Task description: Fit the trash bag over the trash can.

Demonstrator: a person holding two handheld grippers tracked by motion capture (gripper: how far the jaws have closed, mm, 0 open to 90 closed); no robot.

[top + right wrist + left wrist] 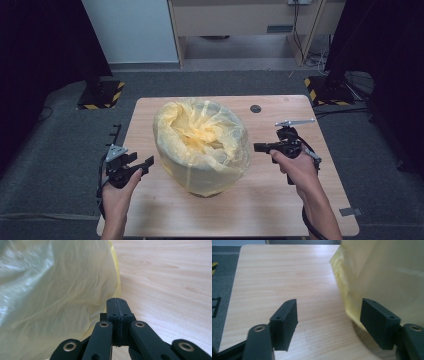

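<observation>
The table (pixel 280 200) carries my bin, its yellow bag (pixel 202 145) draped over the rim at the centre. My left gripper (pixel 148 162) waits just left of it, jaws spread and empty. My right gripper (pixel 257 147), pressed together on nothing, points at the bag's right side.

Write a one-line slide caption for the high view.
Open left claw and shut right claw flank a bin lined with a crinkled yellow plastic bag on a wooden table.

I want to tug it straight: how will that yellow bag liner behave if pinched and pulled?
The thin, translucent yellow plastic bag looks crinkled and floppy, so it will probably stretch and slide rather than hold shape. Its glossy film may slip.
</observation>
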